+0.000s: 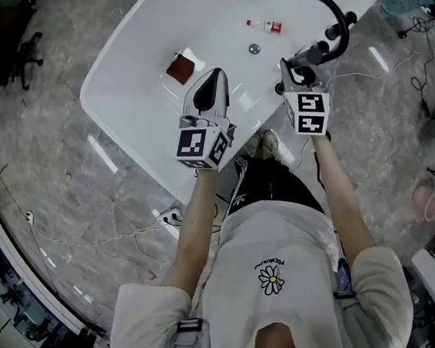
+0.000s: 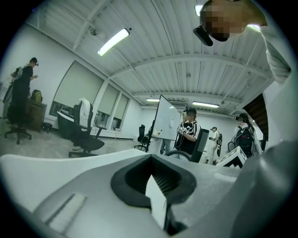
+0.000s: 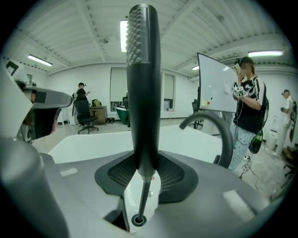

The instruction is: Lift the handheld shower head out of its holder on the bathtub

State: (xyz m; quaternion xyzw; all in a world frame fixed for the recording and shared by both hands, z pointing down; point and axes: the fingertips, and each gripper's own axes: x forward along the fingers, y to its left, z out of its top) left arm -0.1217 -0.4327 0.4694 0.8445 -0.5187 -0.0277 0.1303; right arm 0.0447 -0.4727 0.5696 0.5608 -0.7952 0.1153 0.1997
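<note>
The right hand-held gripper is clamped on the handle of the dark, slim handheld shower head, which stands upright at the right edge of the glossy white bathtub surface. Its thin metal hose runs down into the round holder socket. The black curved spout is just beside it. The left hand-held gripper hangs over the near edge, jaws together on nothing. Inside the tub lie a red-brown square pad and a small red-and-white bottle.

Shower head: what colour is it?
The shower head is dark grey; the right gripper view shows it best.
</note>
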